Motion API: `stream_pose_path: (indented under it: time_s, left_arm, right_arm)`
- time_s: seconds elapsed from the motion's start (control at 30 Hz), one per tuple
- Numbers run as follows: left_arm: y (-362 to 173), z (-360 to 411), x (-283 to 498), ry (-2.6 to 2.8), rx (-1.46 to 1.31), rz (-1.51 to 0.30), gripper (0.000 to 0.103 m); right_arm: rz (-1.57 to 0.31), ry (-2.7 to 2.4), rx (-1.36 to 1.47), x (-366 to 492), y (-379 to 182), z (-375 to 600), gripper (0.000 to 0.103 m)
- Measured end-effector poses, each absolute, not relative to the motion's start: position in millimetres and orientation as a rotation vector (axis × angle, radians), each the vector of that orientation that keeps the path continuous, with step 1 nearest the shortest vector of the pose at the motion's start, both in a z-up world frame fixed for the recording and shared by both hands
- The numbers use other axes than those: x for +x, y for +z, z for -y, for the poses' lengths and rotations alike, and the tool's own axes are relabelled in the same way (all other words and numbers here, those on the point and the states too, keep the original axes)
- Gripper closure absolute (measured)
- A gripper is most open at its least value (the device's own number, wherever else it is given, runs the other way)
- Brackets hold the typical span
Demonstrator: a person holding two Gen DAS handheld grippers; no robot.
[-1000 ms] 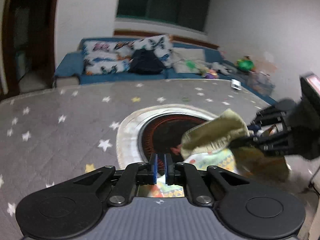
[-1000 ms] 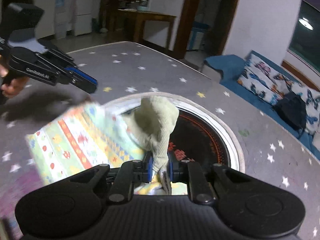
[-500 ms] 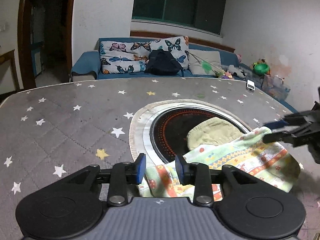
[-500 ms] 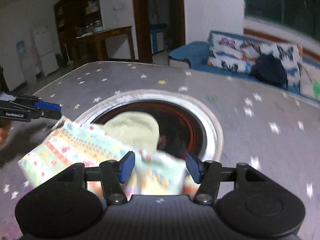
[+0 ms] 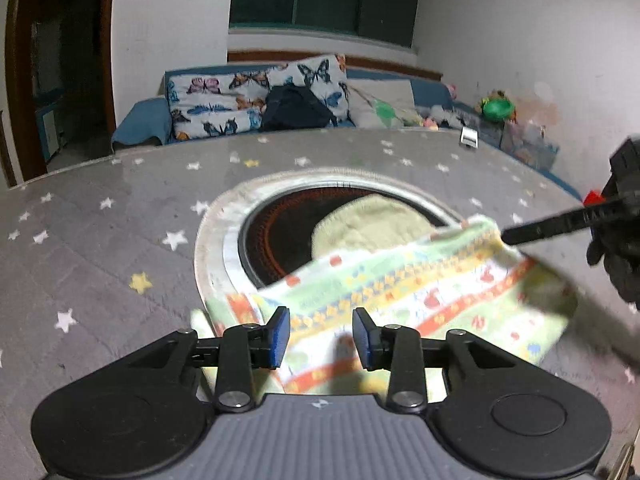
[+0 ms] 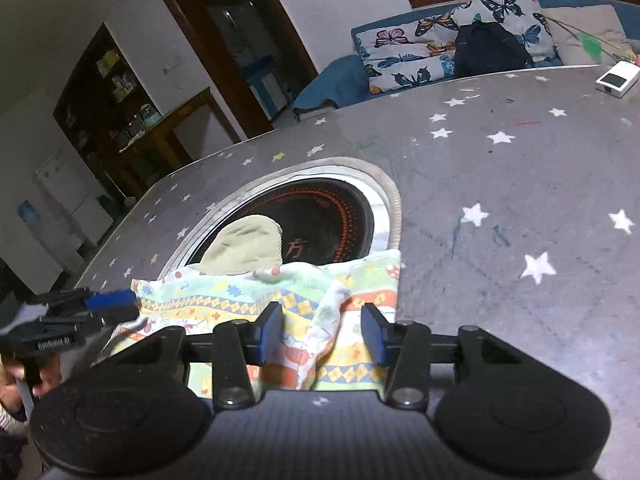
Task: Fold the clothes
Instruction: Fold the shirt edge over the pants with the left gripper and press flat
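Note:
A small garment with coloured stripes [image 5: 420, 292] [image 6: 224, 300] lies spread on the grey starred table [image 5: 100, 264], and its olive-green part [image 5: 372, 228] [image 6: 244, 248] rests on the round black hotplate. My left gripper [image 5: 320, 338] [image 6: 116, 306] hovers low over the near hem. Its jaws are opening and the cloth lies under the gap, clear of the pads. My right gripper [image 6: 322, 332] [image 5: 516, 236] is at the opposite edge. Its jaws are closing around a raised fold without pressing on it.
The black hotplate [image 5: 280, 236] [image 6: 332, 216] sits in a pale ring in the middle of the table. A small white box [image 6: 615, 79] [image 5: 469, 136] lies near the far edge. Behind the table stands a blue sofa [image 5: 140, 120] with butterfly cushions and a black bag [image 5: 298, 110].
Both grippers have let go of the garment and opened. The olive part, lifted a second ago, now lies flat on the hotplate. The right gripper has rolled and moved sideways.

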State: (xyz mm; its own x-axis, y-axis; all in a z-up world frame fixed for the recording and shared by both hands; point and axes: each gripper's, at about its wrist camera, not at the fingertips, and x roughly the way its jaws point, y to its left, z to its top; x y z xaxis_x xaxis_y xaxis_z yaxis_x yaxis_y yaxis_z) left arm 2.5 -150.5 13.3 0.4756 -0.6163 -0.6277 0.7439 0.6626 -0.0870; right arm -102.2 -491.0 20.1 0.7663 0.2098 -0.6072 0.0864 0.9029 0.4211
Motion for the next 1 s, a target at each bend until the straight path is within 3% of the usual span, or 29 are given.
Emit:
stream_pose_path:
  time_s: [0.2,0.37,0.53,0.73,1.0]
  left_arm:
    - [6.1,148.0,1.4,-0.83,0.217,-0.7,0.062]
    - [4.0,150.2,-2.3,-0.826,0.245,-0.692,0.061]
    - [2.5,152.6,-6.7,-0.82,0.267,-0.675,0.057]
    - [2.4,154.5,-7.6,-0.819,0.275,-0.671,0.054]
    - [-0.2,153.9,-10.8,-0.815,0.269,-0.652,0.051]
  right_arm:
    - [-0.7,0.053,0.45,-93.3,13.3,480.4,0.088]
    - [-0.624,-0.063,0.325,-98.2,30.9,473.6,0.098]
    - [-0.639,-0.16,0.197,-93.8,29.0,471.2,0.098]
    - [-0.656,-0.04,0.32,-107.4,23.6,470.6,0.087]
    - [-0.687,-0.02,0.338,-112.8,9.1,464.7,0.086]
